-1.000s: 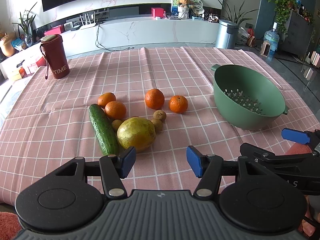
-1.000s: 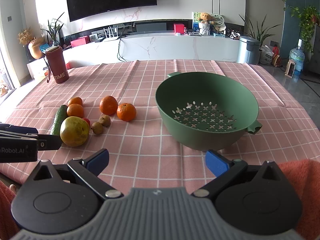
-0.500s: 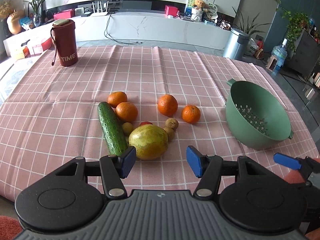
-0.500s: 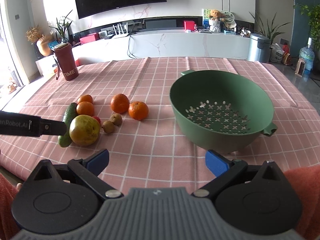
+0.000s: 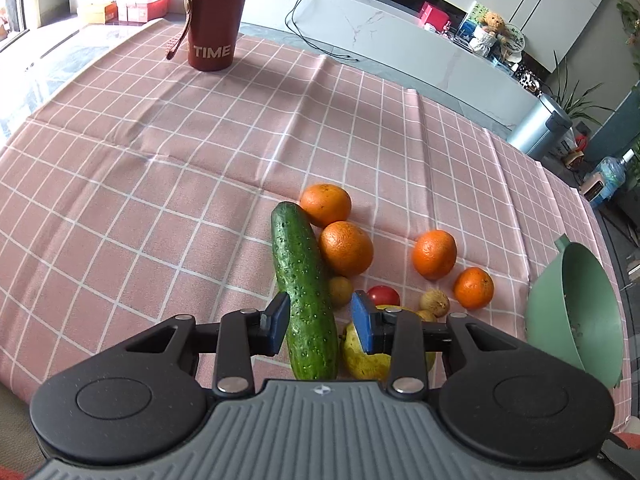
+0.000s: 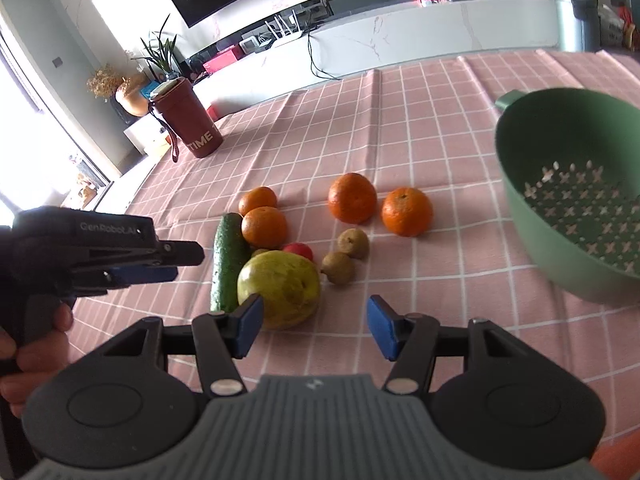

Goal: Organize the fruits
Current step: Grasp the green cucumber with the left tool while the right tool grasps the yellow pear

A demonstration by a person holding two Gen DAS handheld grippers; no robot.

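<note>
1. Pink checked tablecloth (image 5: 168,152) covers the table in both views, with a white marble-look counter and a dark screen along the far wall of the room.
2. Lying lengthwise at lower centre of the left wrist view, the cucumber (image 5: 304,292) runs between the blue pads of the left gripper (image 5: 320,322); the jaws stand partly open, one pad on each side of it, and a narrow gap shows on the right side, so I cannot tell whether the left pad touches.
3. Just right of the cucumber lie two oranges (image 5: 346,248), one behind the other, the nearer one touching or almost touching its side.
4. Below them sits a large yellow-green fruit (image 6: 278,288), partly hidden behind the left gripper's right finger in the left wrist view.
5. Around it are a small red fruit (image 6: 298,250) and several small brown fruits (image 6: 338,267).
6. Two more oranges (image 6: 407,212) lie apart, toward the right.
7. At the right edge of both views stands a green colander (image 6: 520,184), holding nothing visible.
8. Low in the right wrist view, the right gripper (image 6: 314,328) hovers with jaws wide apart, gripping nothing, its left pad just in front of the yellow-green fruit.
9. Upper left of both frames holds a maroon cup (image 5: 214,12) marked TIME.
</note>
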